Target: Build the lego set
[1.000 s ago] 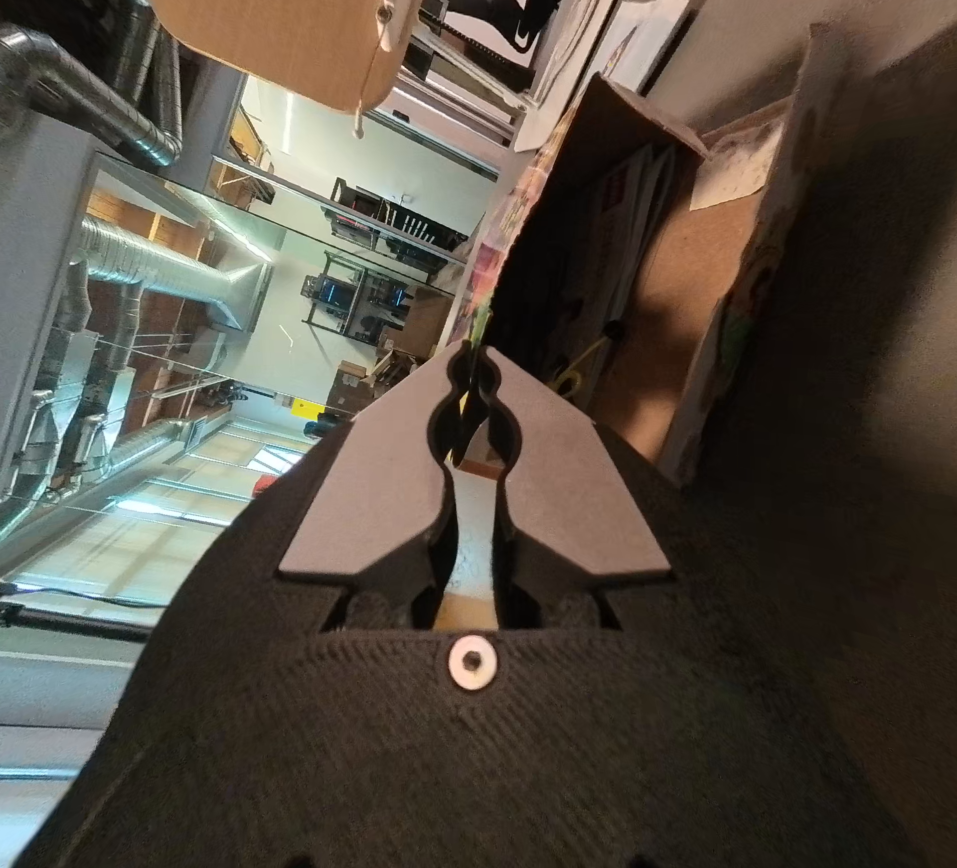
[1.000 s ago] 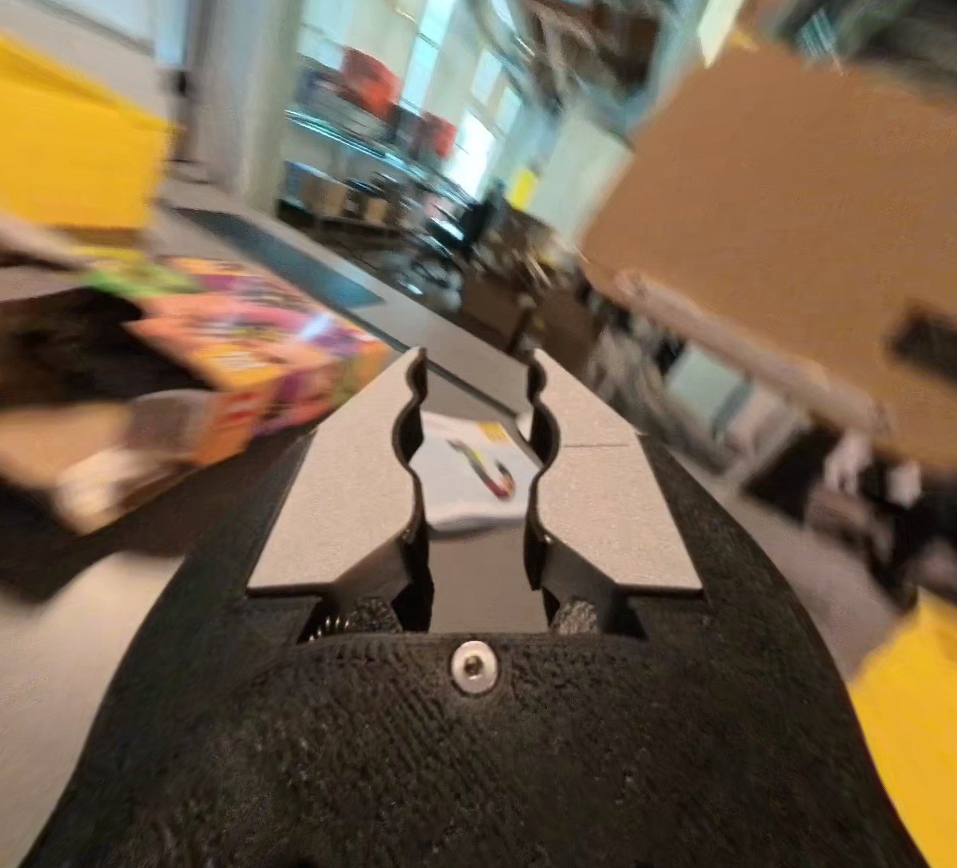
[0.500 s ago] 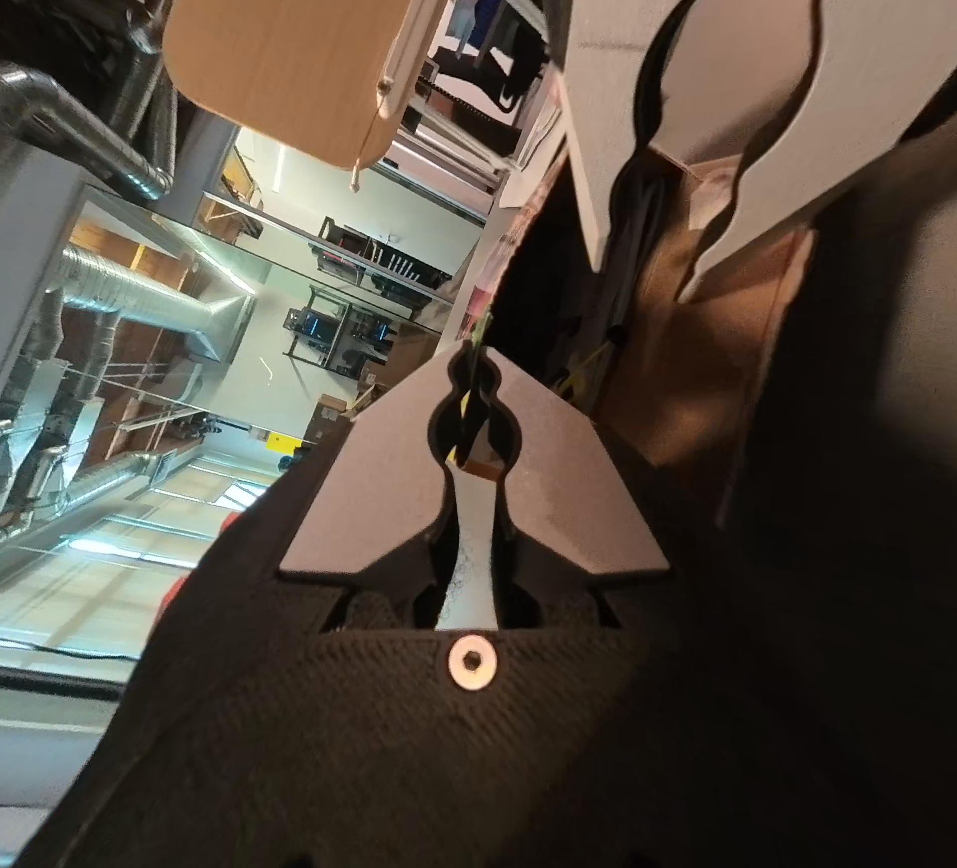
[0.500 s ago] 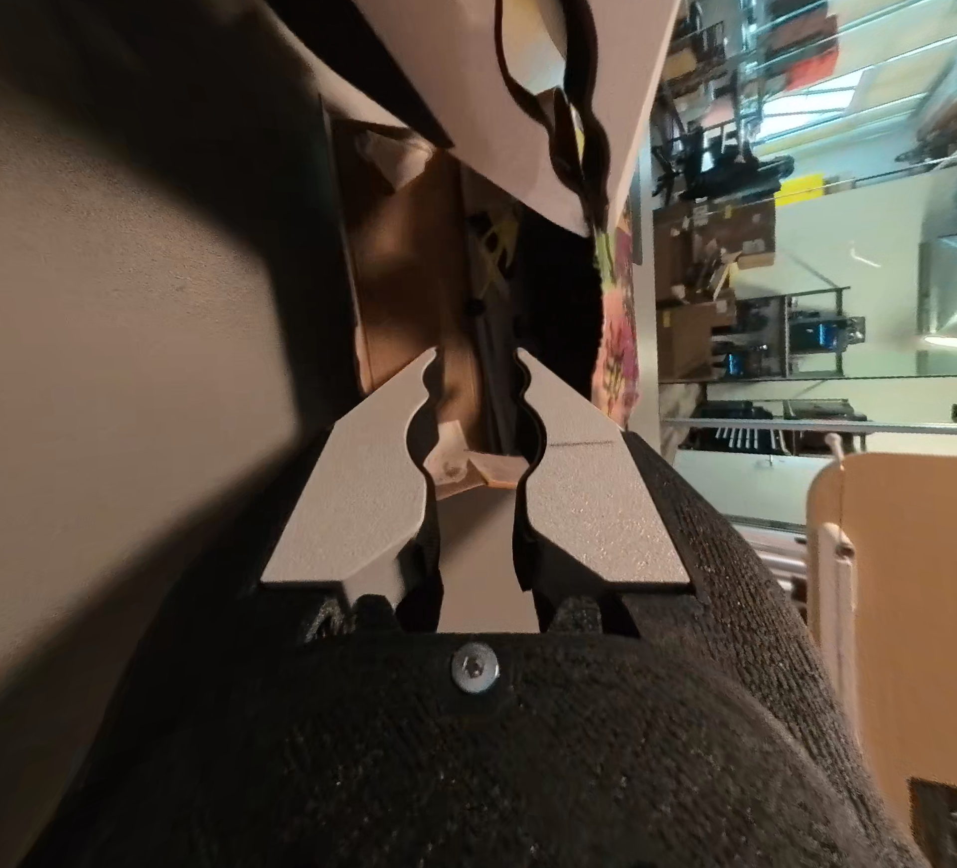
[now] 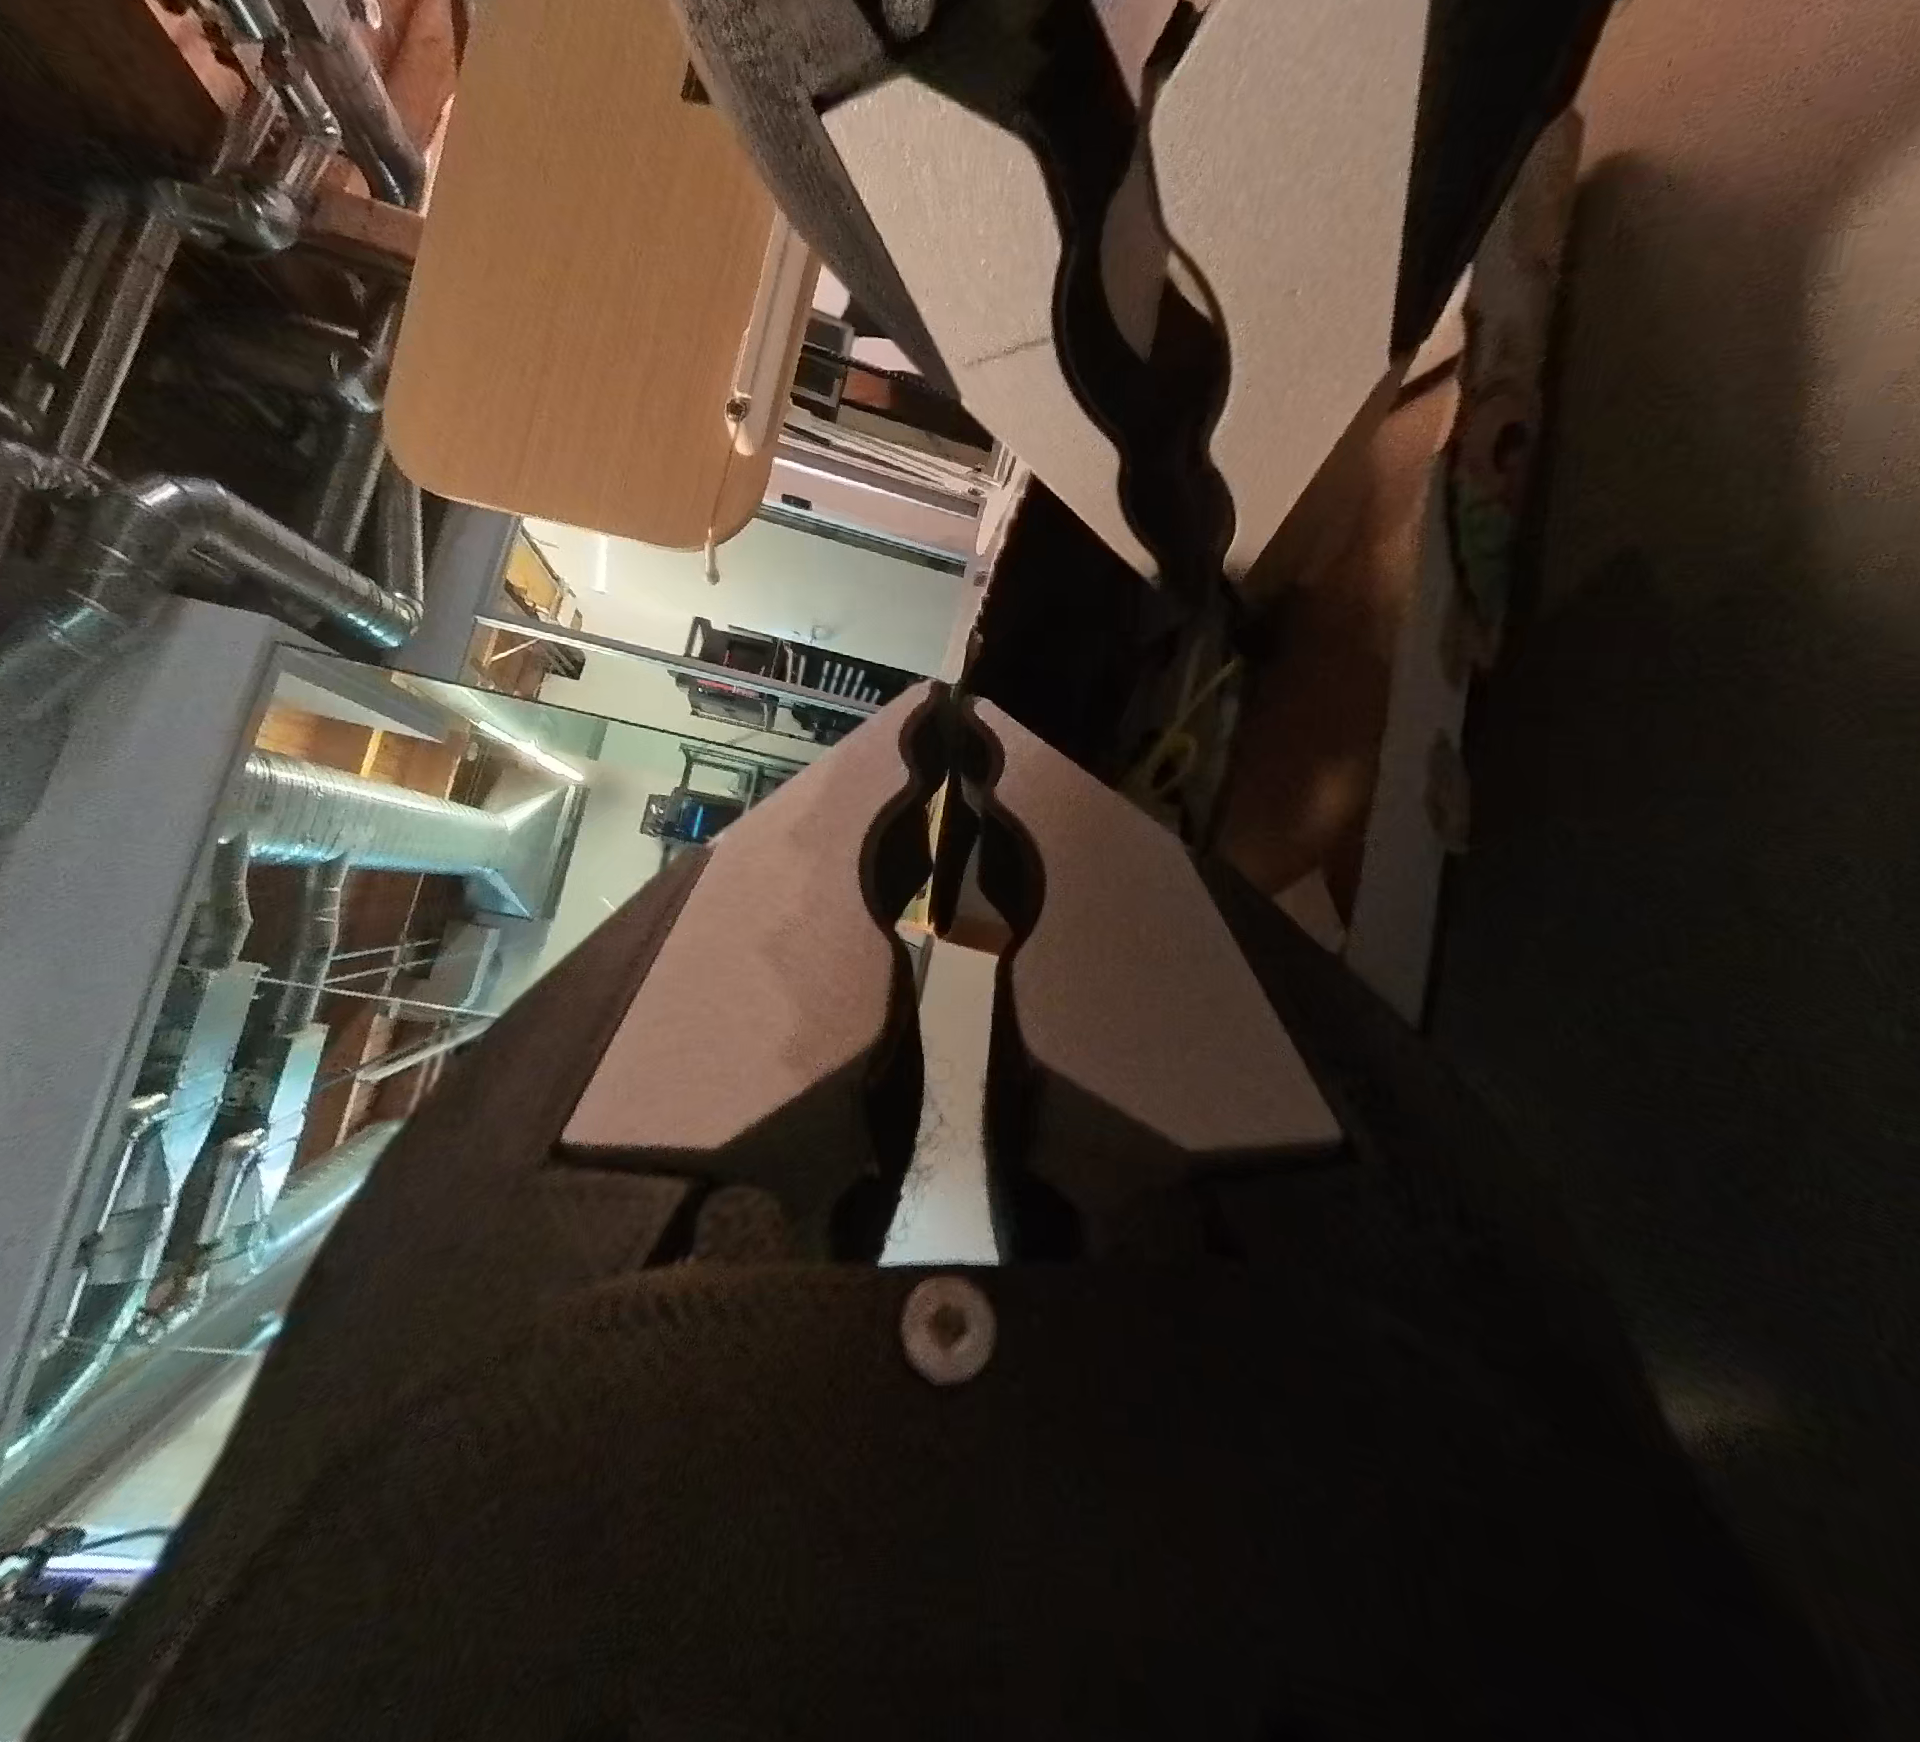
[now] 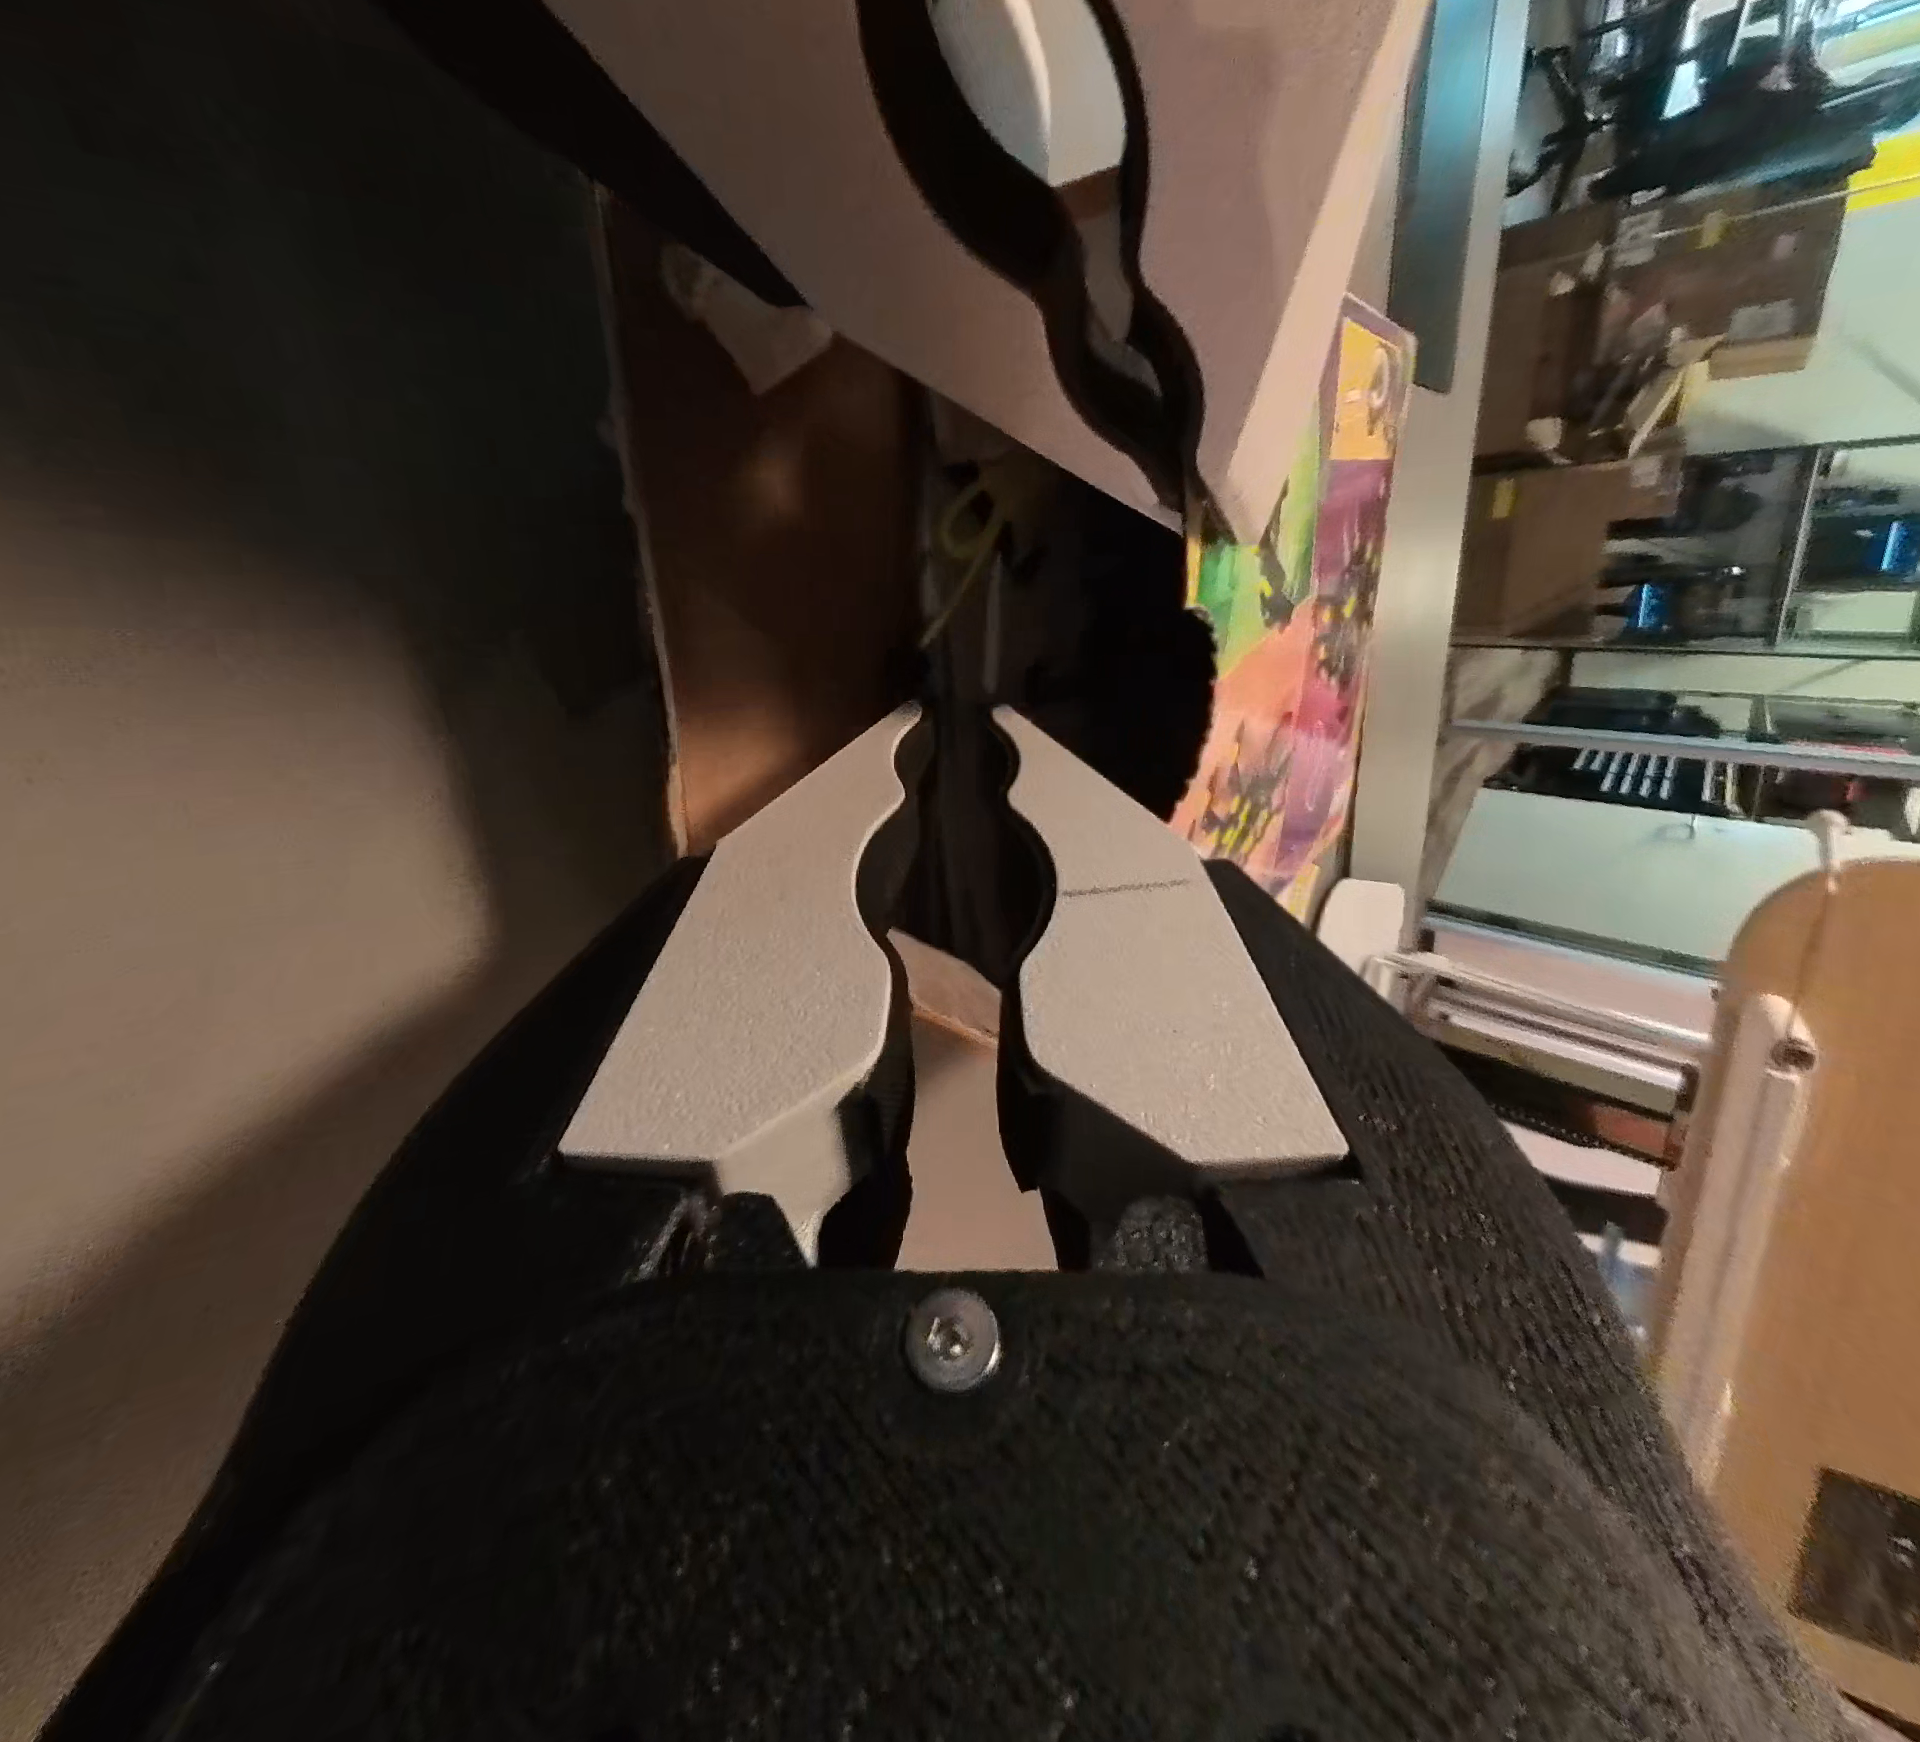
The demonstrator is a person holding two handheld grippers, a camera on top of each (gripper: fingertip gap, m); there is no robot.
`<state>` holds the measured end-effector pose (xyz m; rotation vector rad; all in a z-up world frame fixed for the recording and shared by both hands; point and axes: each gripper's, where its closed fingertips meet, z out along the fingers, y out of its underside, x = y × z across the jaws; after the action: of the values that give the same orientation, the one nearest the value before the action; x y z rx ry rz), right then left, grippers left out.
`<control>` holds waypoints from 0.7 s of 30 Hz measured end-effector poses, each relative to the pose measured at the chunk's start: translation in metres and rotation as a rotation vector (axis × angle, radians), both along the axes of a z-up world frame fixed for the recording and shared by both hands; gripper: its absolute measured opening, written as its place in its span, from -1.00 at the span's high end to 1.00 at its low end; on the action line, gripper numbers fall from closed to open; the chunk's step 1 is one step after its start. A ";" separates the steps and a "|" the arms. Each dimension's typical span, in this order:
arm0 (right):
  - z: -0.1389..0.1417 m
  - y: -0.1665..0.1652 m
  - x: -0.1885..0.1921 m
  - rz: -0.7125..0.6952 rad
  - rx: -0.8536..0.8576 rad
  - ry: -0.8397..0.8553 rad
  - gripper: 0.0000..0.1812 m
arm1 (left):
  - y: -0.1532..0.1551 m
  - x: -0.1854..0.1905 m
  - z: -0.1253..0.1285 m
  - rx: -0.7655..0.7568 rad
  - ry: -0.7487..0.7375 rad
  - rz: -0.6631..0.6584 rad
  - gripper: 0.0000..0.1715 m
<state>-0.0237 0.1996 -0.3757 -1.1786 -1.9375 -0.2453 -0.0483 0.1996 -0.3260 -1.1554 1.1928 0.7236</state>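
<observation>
Since the earlier frame my right gripper point(image 6: 951, 721) entered the open lego box point(image 6: 790, 612) at frame centre, closing on its flap; left gripper point(image 5: 951, 705) gripped the opposite wall.

Box flap point(image 5: 971, 923) between left fingers point(image 5: 790, 944)

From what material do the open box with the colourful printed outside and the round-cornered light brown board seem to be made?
The open box with the colourful printed outside looks like thin cardboard: its inside is plain matt brown and a flap edge shows raw brown. The print seems slightly glossy. The round-cornered light brown board looks like wood or wood-effect laminate, with fine straight grain and a smooth satin face.
</observation>
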 end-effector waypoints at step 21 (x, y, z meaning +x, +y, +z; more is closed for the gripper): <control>0.021 0.027 -0.008 -0.080 0.390 0.065 1.00 | 0.004 -0.012 0.000 -0.063 -0.110 0.006 1.00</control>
<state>-0.0315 0.2266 -0.3544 -0.9902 -1.6904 -0.5908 -0.0602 0.2032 -0.3265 -1.2360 1.1266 0.6224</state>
